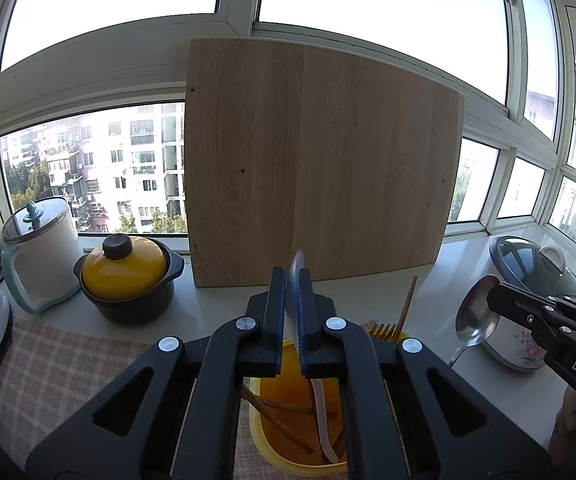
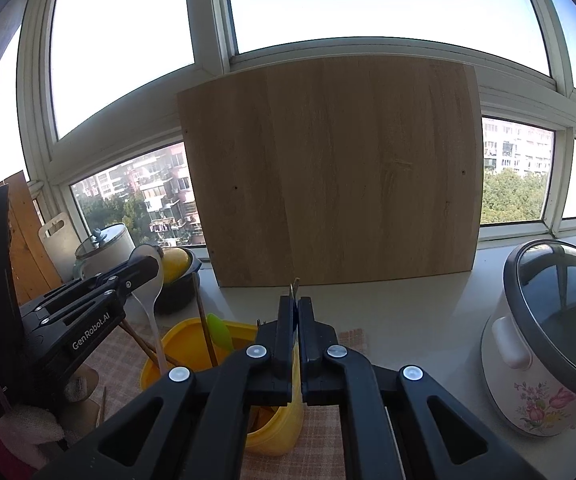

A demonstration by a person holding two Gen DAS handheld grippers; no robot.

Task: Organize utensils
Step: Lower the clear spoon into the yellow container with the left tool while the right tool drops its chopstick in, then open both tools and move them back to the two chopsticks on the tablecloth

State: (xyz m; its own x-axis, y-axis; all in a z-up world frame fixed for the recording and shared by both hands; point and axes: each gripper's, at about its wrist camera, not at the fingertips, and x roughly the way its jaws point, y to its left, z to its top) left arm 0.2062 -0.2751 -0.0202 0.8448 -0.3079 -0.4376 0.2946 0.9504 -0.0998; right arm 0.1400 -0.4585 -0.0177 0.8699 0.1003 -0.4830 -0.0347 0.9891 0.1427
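Two grippers clamped over the yellow holder (image 2: 276, 420): the left gripper (image 1: 297, 280) pinches a metal spoon (image 2: 153, 276); the right gripper (image 2: 297, 304) grips a thin utensil, type indistinct.

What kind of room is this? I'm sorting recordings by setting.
Probably a home kitchen counter by a window: a rice cooker, a yellow-lidded pot, and a yellow utensil holder.

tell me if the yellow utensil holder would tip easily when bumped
Probably light: the yellow utensil holder looks like thin plastic. Tall chopsticks lean out over its rim, so a bump might rock it. The checked cloth underneath may keep it from sliding.
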